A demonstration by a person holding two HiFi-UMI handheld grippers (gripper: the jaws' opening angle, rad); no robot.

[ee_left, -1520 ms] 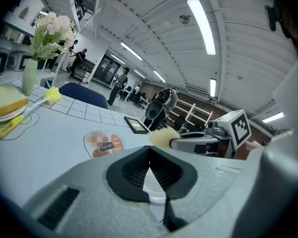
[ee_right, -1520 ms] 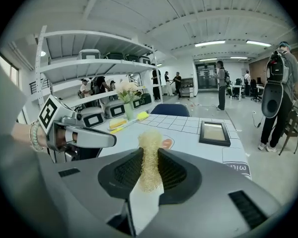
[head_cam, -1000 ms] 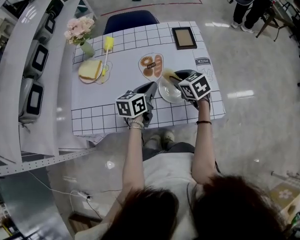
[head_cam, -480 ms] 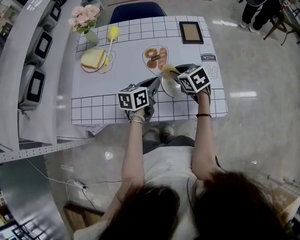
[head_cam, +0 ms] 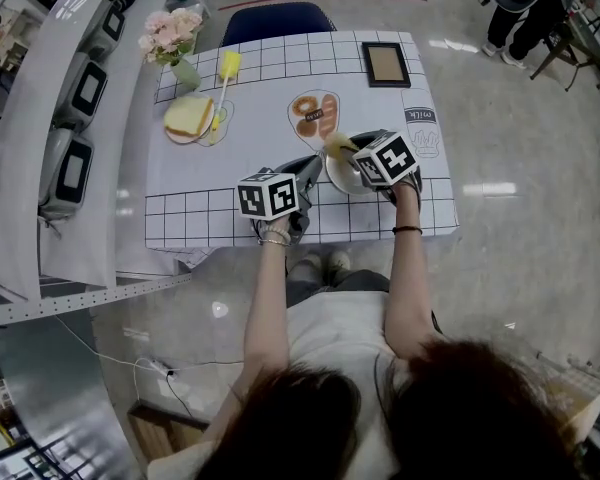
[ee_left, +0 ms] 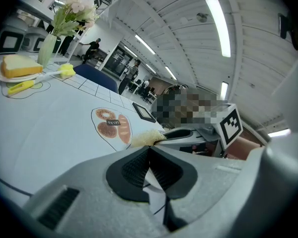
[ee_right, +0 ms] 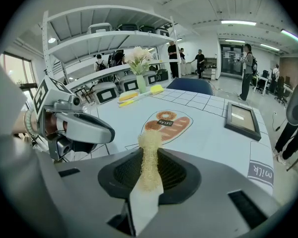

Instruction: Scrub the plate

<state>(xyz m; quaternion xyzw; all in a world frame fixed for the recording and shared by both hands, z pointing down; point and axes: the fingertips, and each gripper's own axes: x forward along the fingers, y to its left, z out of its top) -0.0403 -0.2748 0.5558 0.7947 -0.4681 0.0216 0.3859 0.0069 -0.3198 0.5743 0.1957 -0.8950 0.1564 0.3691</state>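
Plate (head_cam: 342,180) lies near the table's (head_cam: 230,138) front edge between both grippers: left gripper (head_cam: 310,173) pinched on its left rim, right gripper (head_cam: 353,150) clamped on a loofah (head_cam: 337,146) pointing left over the far rim.

Scrubber (ee_right: 150,155): coarse, fibrous. Plate (head_cam: 340,180): smooth, glossy white. Tablecloth (head_cam: 260,108): matt. Floor (head_cam: 500,218), right of frame: polished, reflective.

The plate (head_cam: 338,178) is white, the scrubber (ee_right: 150,152) straw-yellow, the tablecloth (head_cam: 260,118) black-gridded white.
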